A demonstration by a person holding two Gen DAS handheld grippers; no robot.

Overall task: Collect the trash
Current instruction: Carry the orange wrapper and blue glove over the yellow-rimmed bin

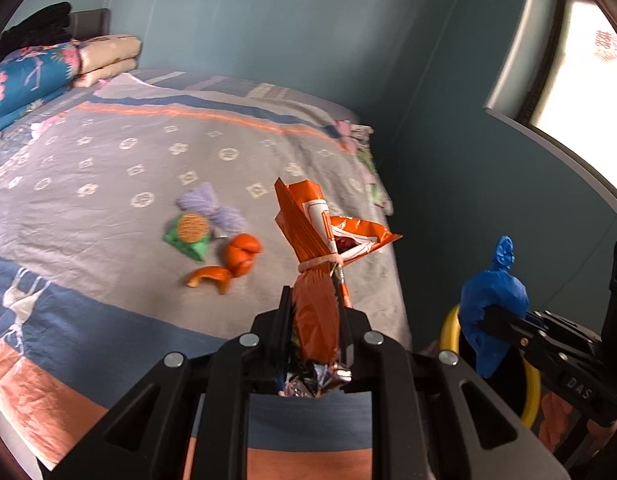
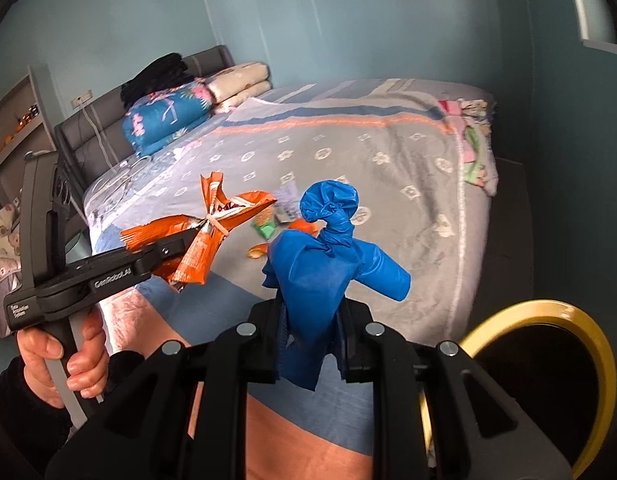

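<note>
The left hand-held gripper (image 1: 314,316) is clenched on an orange wrapper (image 1: 314,248), a crinkled glossy foil pack tied at its neck with a pale band, its torn top flaring into pointed flaps. The right hand-held gripper (image 2: 312,332) grasps a blue bag (image 2: 320,264), a thin matte plastic film twisted into a knot with a bulb-shaped tuft above it. Both items are held in the air above the near edge of the bed (image 1: 108,168). The bed carries a wrinkled grey cover with white floral emblems and blue and orange bands. On the cover lie more trash items: a flat green packet (image 1: 188,234) with a round print, a crumpled lilac wrapper (image 1: 212,206), and curled orange peel (image 1: 232,262). A bin (image 2: 564,360) with a round yellow rim and a dark interior stands just beside the bed, below the right hand-held gripper. A bare hand (image 2: 64,352) grips the handle of the left hand-held gripper.
</note>
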